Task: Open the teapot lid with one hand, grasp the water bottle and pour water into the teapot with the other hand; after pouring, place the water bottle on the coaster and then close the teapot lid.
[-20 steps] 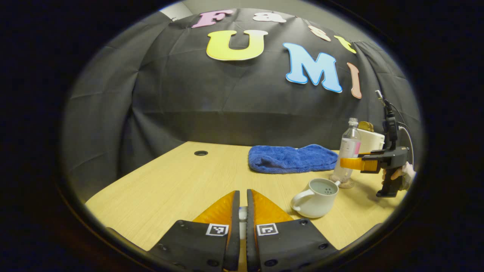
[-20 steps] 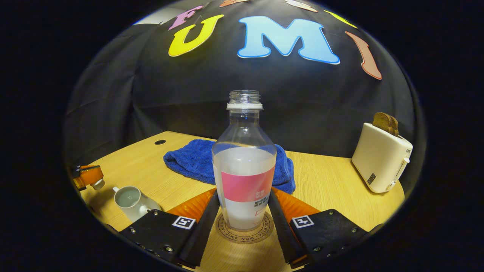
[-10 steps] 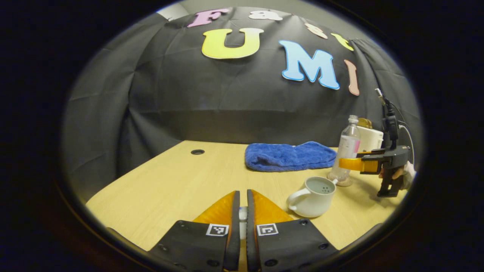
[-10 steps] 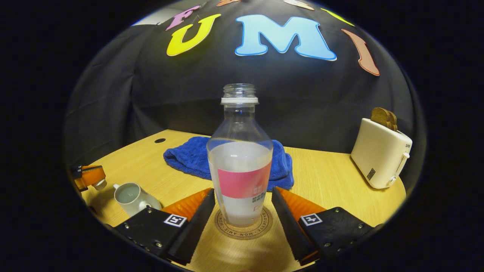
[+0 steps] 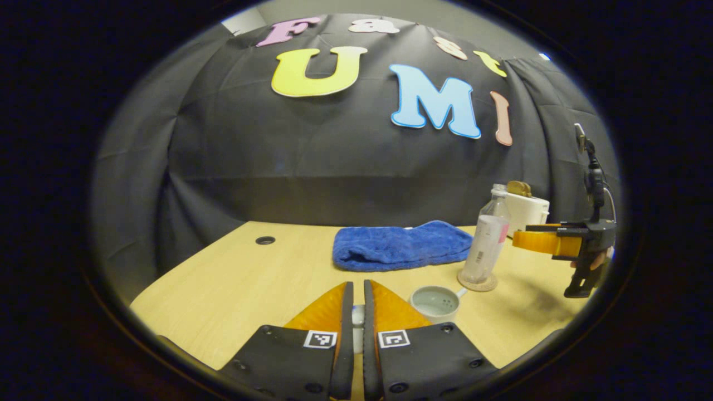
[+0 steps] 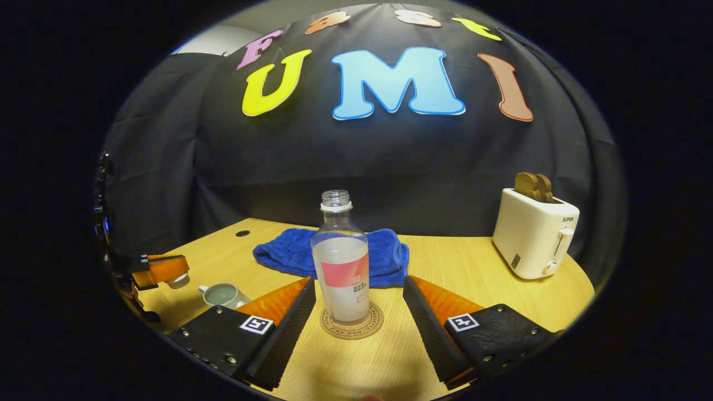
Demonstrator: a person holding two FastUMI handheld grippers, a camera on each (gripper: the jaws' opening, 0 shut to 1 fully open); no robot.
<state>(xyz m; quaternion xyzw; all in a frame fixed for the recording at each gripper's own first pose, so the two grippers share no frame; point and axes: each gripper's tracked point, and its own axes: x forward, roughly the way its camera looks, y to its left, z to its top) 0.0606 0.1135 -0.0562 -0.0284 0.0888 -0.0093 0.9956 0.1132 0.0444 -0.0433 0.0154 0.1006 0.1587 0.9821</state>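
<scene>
While our left gripper (image 5: 357, 312) holds its jaws pressed nearly together on a small pale thing, most likely the teapot lid (image 5: 357, 316), our right gripper (image 6: 356, 312) has its jaws spread wide, with neither finger touching anything. Between those spread fingers, a little ahead of them, we see the water bottle (image 6: 341, 262) standing upright on the round coaster (image 6: 352, 328), uncapped and partly filled. In the left gripper view the same bottle (image 5: 488, 245) and coaster (image 5: 477, 281) sit toward the right side of the tabletop (image 5: 245, 278), and the right gripper (image 5: 537, 240) hangs just to their right, apart from the bottle. The teapot (image 5: 435, 303) stands open just ahead of our left fingers, with liquid inside; in the right gripper view it (image 6: 221, 294) sits near the tabletop's left edge, below the left gripper (image 6: 164, 270). A blue towel (image 6: 334, 256) lies behind the bottle toward the far edge, and a toaster (image 6: 535, 234) with bread stands at the far right corner.
</scene>
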